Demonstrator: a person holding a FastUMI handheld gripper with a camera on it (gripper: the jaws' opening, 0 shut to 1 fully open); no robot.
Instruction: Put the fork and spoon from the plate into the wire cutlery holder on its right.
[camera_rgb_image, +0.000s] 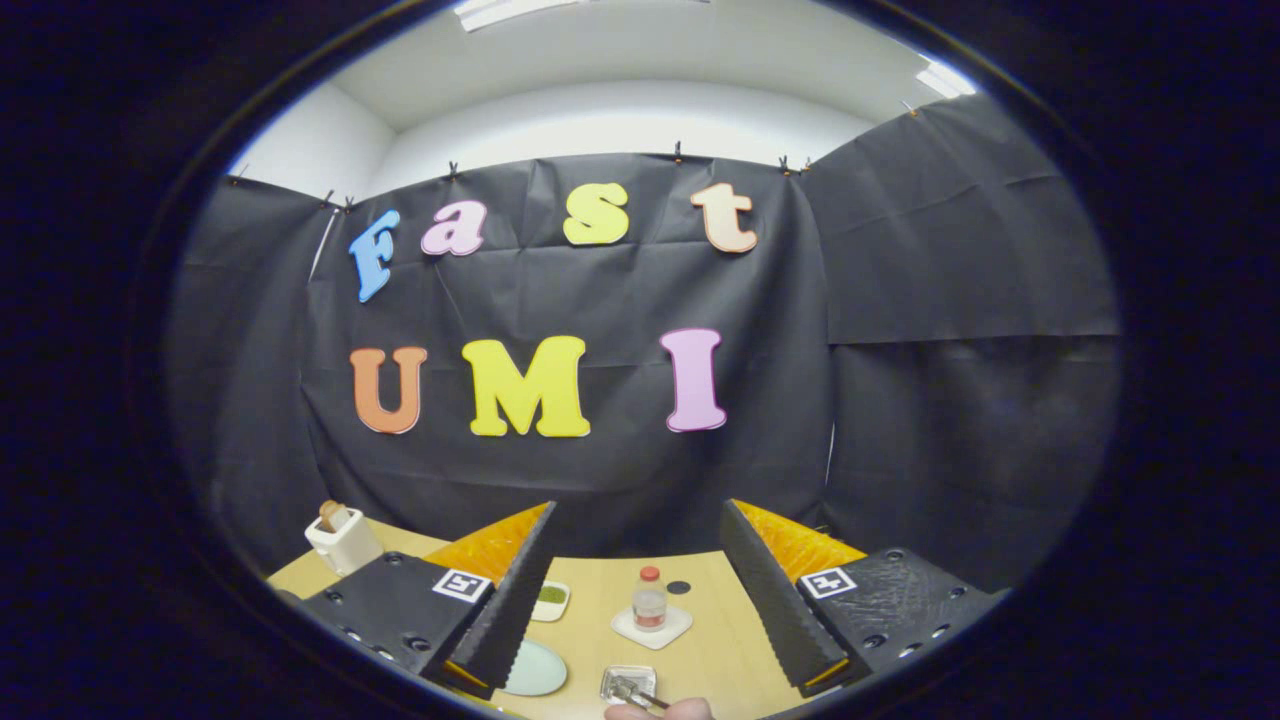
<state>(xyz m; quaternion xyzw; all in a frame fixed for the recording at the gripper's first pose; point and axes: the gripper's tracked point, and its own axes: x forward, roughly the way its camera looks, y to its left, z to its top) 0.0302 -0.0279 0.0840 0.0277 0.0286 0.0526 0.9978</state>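
Note:
My gripper (638, 505) is held high above the wooden table (720, 640) with its fingers wide apart and nothing between them. Far below, between the fingers, stands the small wire cutlery holder (628, 682). A metal utensil (636, 693) rests in it, slanting toward a person's hand (662, 711) at the near table edge. Left of the holder lies the pale round plate (537, 668), partly hidden behind my left finger (510, 600). I cannot tell whether any cutlery lies on the plate.
A small bottle with a red cap (650, 603) stands on a white coaster beyond the holder. A little dish with green contents (552, 598) sits beyond the plate. A white corked container (343, 540) stands at the far left corner. Black cloth walls the table.

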